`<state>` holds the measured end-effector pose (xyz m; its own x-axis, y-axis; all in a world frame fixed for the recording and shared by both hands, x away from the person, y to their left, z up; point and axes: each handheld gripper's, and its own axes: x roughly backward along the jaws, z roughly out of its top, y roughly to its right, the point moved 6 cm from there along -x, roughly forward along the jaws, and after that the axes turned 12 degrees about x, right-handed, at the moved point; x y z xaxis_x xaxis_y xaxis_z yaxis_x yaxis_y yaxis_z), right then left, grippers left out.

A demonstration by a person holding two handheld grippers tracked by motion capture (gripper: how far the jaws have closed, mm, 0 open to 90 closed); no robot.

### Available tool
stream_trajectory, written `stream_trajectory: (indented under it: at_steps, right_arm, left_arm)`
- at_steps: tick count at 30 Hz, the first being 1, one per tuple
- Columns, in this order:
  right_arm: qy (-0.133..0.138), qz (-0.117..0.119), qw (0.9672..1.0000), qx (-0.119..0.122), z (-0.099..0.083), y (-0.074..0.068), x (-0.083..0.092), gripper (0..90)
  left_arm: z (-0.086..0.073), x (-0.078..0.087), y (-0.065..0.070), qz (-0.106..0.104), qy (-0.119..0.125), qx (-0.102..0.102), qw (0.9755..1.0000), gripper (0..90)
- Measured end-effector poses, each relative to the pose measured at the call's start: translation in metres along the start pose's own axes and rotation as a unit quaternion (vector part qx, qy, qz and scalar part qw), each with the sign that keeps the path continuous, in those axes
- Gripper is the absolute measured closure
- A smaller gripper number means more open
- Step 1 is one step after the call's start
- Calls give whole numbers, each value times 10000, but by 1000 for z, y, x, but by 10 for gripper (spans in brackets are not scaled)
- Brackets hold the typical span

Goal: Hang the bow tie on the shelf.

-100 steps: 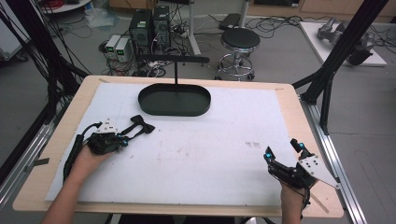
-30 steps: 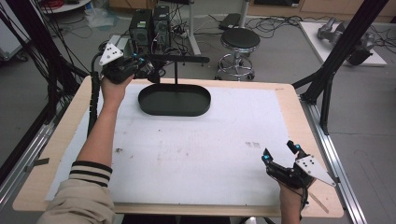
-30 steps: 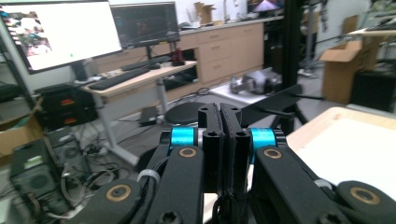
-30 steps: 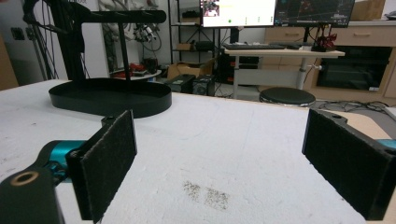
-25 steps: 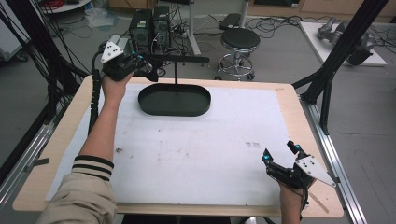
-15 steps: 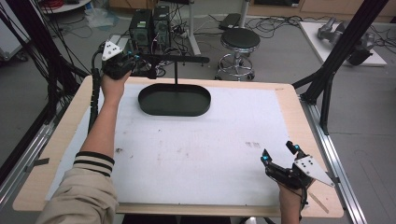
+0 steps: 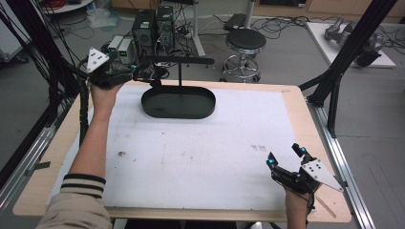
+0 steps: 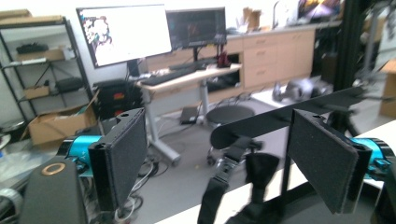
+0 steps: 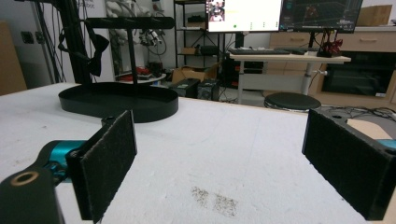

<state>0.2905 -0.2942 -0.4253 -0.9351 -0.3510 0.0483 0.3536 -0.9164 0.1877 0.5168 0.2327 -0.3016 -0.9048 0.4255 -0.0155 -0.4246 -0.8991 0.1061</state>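
Observation:
A black stand with an oval tray base (image 7: 177, 102) and a T-shaped crossbar (image 7: 181, 60) sits at the table's far middle. A black bow tie (image 7: 155, 82) hangs by its strap from the bar's left end. My left gripper (image 7: 137, 72) is held up beside that end, open. In the left gripper view the bow tie (image 8: 259, 170) and the bar (image 8: 280, 116) lie between and beyond the wide-apart jaws, untouched. My right gripper (image 7: 285, 158) rests open near the table's front right corner. From the right gripper view, the stand's tray (image 9: 119, 105) and the bow tie (image 9: 95, 49) are far off.
The white table top (image 7: 200, 152) carries small dark marks (image 7: 258, 148) ahead of the right gripper. Black frame posts (image 7: 334, 71) stand at the table's sides. Behind the far edge are a round stool (image 7: 244, 40) and computer boxes (image 7: 153, 24).
Earliest frame: my left gripper lay on the table with the bow tie at its jaws. It has since risen to the bar's left end, where the tie hangs. Right gripper barely shifted.

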Motion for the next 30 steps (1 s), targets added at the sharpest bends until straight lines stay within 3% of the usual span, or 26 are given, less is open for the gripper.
stream_trajectory:
  at_steps: [1,4,6,7,8,14,17,20,27,30]
  right_arm:
    - [8,11,10000,-11,1,0,0,92]
    - [50,32,10000,-18,3,-1,1,91]
    - [73,47,10000,-26,5,-1,2,92]
    - [89,57,9999,-5,6,-2,3,91]
    - [100,63,9999,-16,7,-2,3,92]
    - [134,69,9999,6,11,-3,5,92]
    - [145,44,9999,-7,11,-2,6,91]
    - [156,12,9999,-15,12,-1,6,92]
    - [144,-28,9999,-12,12,-1,7,91]
    - [142,-59,9999,18,12,-3,7,92]
  left_arm:
    - [0,0,0,0,0,0,10000,181]
    - [4,24,3,-68,80,215,9997,129]
    - [6,41,4,-97,81,276,9995,118]
    - [7,58,6,-77,135,305,9994,111]
    - [7,58,6,-77,135,305,9994,111]
    - [8,111,11,-24,291,260,9992,110]
    - [-2,140,9,116,247,218,9994,110]
    - [-9,154,6,181,252,229,9993,110]
    - [-41,203,1,222,451,405,9979,110]
    - [-55,222,-4,331,577,532,9964,110]
